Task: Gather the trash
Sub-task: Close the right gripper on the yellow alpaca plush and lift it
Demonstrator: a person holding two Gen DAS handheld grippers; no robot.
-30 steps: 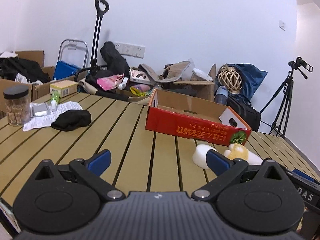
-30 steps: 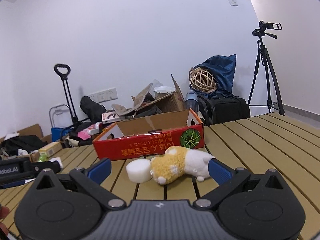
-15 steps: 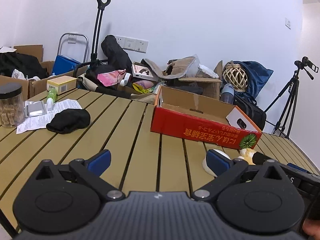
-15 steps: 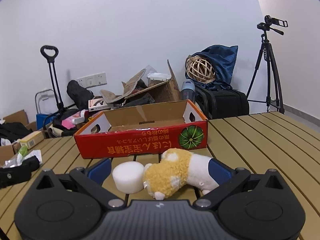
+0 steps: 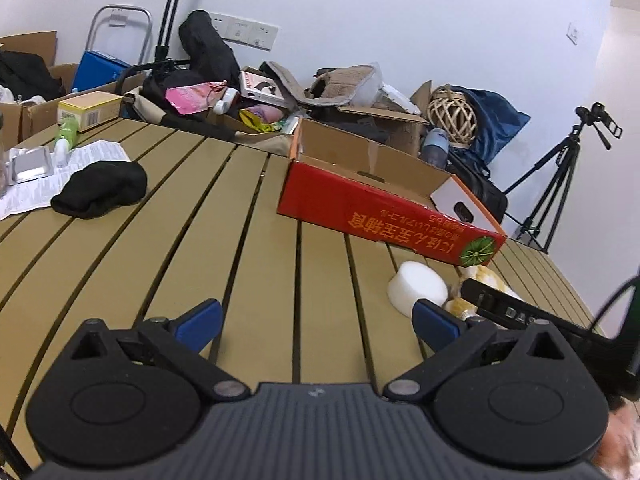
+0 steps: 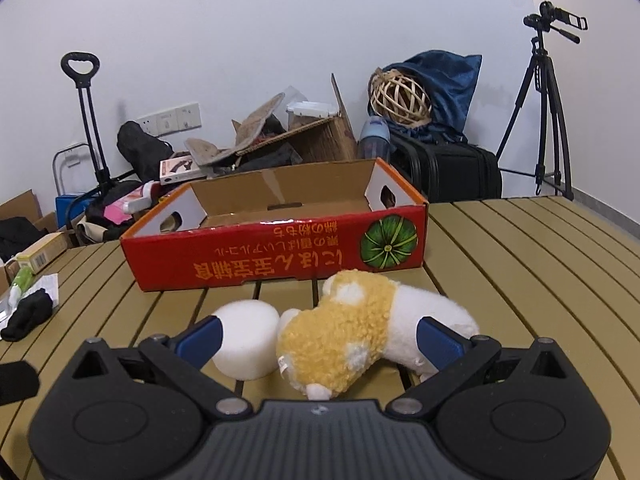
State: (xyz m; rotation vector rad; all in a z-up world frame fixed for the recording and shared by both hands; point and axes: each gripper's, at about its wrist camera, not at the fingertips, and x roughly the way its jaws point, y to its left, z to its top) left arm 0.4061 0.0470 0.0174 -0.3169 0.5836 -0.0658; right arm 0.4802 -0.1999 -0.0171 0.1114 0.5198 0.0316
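Evidently we held the right gripper (image 6: 318, 334) low with its jaws apart around the plush toy (image 6: 360, 332), which lay on the slatted surface (image 6: 520, 264) touching a white foam puck (image 6: 246, 338), just before the red carton (image 6: 280, 256); our left gripper (image 5: 316, 322) hovered empty, jaws apart.

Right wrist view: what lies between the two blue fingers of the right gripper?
In the right wrist view, the yellow-and-white plush toy and the white foam cylinder lie between the open right gripper's fingers, on the slatted table.

White wall (image 6: 280, 40), slatted table (image 5: 240, 260)
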